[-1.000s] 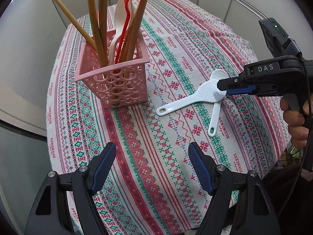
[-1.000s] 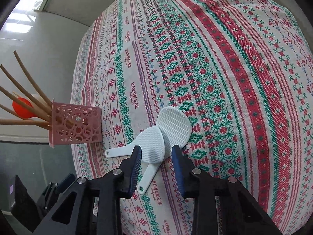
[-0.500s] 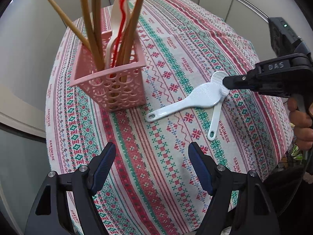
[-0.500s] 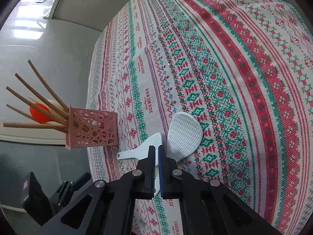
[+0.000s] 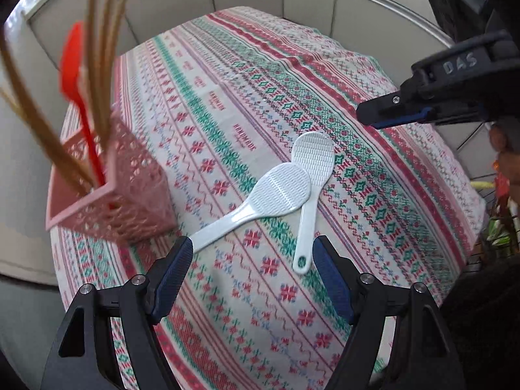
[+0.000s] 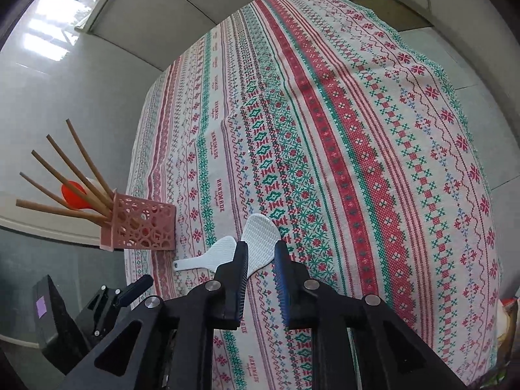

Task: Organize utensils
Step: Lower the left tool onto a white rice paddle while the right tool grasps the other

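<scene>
In the left wrist view the left gripper (image 5: pixel 250 271) hangs wide and empty over two white paddles (image 5: pixel 279 191) lying crossed on the cloth (image 5: pixel 373 175) beside the pink basket (image 5: pixel 110 201); to do this well, I would straddle one handle only, clear of the crossing, before closing. The right wrist view shows the right gripper (image 6: pixel 260 260), jaws just reopened to a narrow gap and holding nothing, lifted clear of the paddles. It alone shows the basket's brown sticks (image 6: pixel 68 191) sharply; in the left view they blur.
</scene>
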